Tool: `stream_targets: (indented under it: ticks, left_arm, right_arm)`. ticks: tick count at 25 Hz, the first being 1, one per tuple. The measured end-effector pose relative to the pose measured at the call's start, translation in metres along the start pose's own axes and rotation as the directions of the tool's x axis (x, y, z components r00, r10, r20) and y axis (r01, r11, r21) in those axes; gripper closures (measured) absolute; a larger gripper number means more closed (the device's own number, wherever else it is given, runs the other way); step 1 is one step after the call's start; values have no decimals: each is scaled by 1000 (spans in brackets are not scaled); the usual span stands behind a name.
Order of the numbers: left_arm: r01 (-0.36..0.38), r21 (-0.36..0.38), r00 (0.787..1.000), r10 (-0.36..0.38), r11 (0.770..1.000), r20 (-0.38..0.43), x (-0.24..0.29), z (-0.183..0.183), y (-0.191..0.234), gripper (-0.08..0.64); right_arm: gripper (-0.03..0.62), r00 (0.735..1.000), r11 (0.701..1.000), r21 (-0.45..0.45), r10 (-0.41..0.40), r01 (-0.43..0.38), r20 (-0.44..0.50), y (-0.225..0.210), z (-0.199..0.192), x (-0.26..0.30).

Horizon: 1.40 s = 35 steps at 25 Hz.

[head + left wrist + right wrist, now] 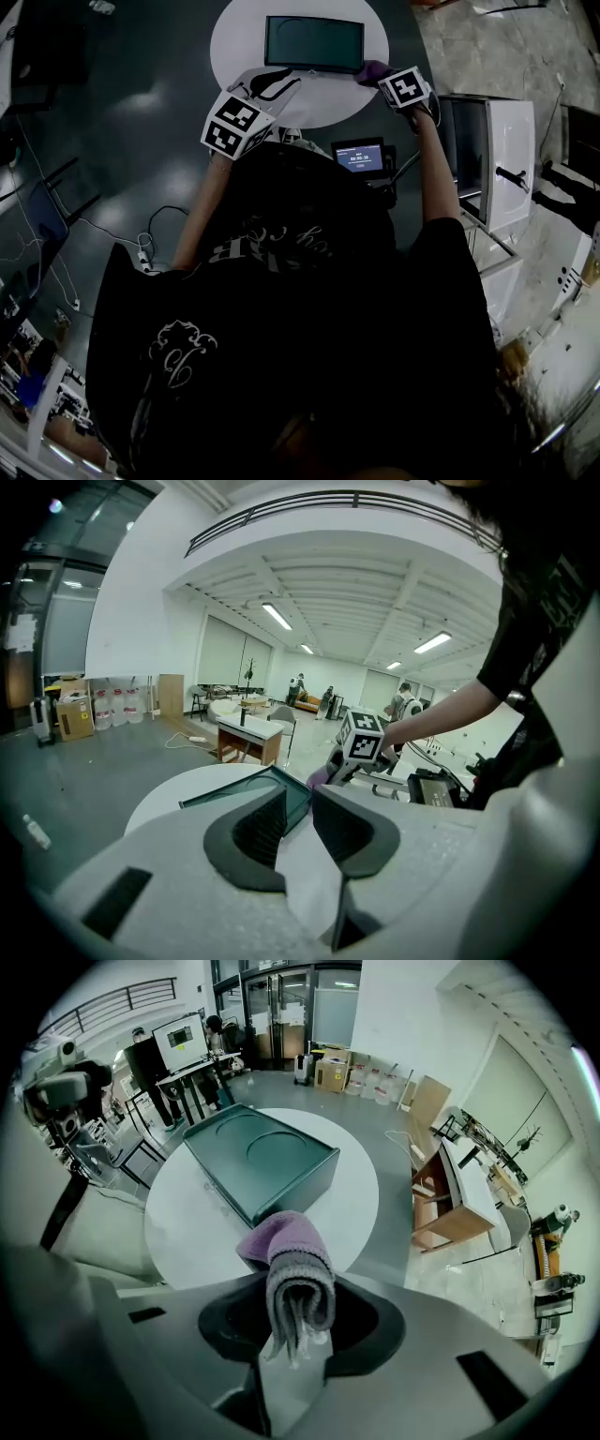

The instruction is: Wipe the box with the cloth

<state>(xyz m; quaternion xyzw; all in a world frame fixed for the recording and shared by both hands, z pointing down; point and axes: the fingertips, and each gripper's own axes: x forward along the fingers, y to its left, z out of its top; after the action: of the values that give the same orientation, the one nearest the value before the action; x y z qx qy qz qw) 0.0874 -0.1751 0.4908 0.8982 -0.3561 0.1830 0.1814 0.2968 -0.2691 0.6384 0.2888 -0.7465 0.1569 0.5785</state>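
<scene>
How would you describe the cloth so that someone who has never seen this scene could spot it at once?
Find the round white table with the dark green rectangular box on it. By the box's corner, the right gripper is shut on a folded purple and grey knitted cloth. It is the only soft, fringed thing there.

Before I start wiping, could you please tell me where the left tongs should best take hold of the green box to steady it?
Probably the rim at its near left corner. The box lies flat, too wide to span, but its top looks recessed inside a raised rim. The open left tongs face that corner; come from the left, away from the cloth.
</scene>
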Motion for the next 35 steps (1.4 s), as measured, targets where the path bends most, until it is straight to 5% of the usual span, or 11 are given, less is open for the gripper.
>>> stream_targets:
  ticks: [18, 35]
  left_arm:
    - [-58, -52, 998, 57, 997, -15, -10, 8, 73, 471]
    - [-100, -117, 995, 103, 988, 16, -25, 6, 109, 471]
  right_arm:
    - [469, 997, 999, 7, -36, 37, -65, -75, 68, 26]
    - [469, 990, 989, -133, -78, 63, -114, -99, 129, 22]
